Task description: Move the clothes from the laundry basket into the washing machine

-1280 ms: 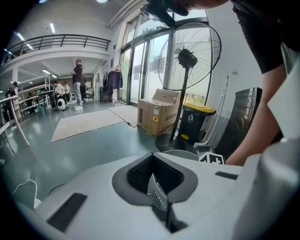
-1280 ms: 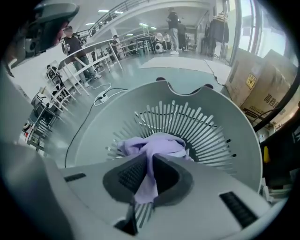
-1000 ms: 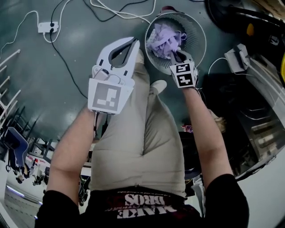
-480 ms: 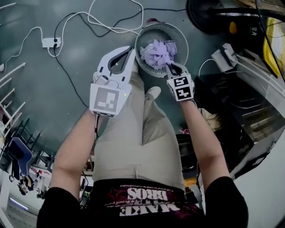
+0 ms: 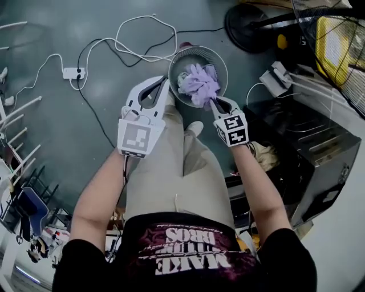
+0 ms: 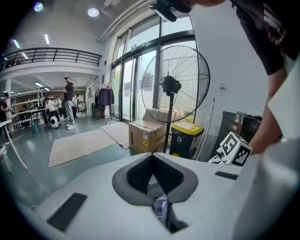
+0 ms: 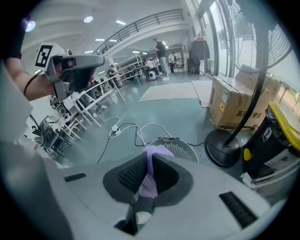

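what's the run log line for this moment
right gripper: jaws shut on crumpled lilac cloth | cloth: over round white slatted laundry basket | left gripper: jaws shut

1. Ahead of the left claw (image 6: 152, 157) we see tall dark-framed windows (image 6: 133, 84), a pedestal fan (image 6: 175, 70), a cardboard box (image 6: 146, 136) and a yellow-lidded bin (image 6: 186, 138).
2. To its left we find a beige rug (image 6: 79, 145) and, higher, a railed balcony (image 6: 51, 56) under ceiling lights (image 6: 93, 11).
3. Beyond the right claw (image 7: 149, 158) we see a glossy grey-green floor (image 7: 173, 117), white cables (image 7: 140, 129) with a power strip (image 7: 116, 131), and white racks (image 7: 93, 105) to its left.
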Demonstrator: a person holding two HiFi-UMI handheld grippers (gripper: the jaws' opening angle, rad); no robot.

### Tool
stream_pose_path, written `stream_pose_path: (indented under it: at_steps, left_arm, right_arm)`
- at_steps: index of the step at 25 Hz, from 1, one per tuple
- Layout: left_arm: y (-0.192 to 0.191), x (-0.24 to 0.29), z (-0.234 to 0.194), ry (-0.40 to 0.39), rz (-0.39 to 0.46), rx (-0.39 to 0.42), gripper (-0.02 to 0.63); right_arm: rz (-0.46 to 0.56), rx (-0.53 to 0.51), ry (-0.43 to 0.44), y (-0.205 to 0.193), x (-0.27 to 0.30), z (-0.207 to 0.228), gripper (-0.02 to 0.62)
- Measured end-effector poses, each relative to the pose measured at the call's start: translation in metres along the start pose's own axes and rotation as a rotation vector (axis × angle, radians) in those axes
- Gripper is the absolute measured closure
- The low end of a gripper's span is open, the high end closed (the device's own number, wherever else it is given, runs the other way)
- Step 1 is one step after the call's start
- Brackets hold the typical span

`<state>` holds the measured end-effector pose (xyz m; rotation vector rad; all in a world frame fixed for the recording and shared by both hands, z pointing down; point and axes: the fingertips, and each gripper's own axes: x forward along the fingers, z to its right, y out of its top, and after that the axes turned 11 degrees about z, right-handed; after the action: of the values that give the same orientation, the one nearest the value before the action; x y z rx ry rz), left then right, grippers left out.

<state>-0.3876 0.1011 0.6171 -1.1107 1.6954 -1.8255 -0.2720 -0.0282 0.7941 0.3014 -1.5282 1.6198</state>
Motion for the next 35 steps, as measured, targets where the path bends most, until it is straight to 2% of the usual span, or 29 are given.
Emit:
stream_pose_path:
  at_steps: [5,10,15,19,22,30,35]
  left_arm:
    - [0.031,-0.015,0.009,0.011,0.019,0.006,0.607]
    - [0.066,-0.034,0.018,0.021,0.045,0.011,0.607]
    - [0.092,-0.05,0.03,0.012,0.06,0.022,0.607]
    - [0.106,-0.061,0.045,0.005,0.059,0.029,0.607]
    - [0.113,-0.067,0.056,-0.011,0.054,0.032,0.607]
    - [0.117,-0.066,0.109,-0.123,0.024,0.074,0.607]
    - [0.093,-0.057,0.139,-0.19,-0.013,0.087,0.607]
  right_arm:
    - [0.147,0.073,0.018,0.056,-0.043,-0.014,0.558]
    - [0.146,0.074,0.009,0.076,-0.08,-0.019,0.558]
    - [0.156,0.063,0.043,0.097,-0.103,-0.029,0.558]
    - [0.209,0.141,0.087,0.116,-0.119,-0.036,0.558]
    - [0.228,0.14,0.077,0.127,-0.131,-0.039,0.558]
    - [0.261,0.097,0.093,0.153,-0.161,-0.056,0.558]
    - [0.299,0.106,0.098,0.171,-0.174,-0.059,0.56]
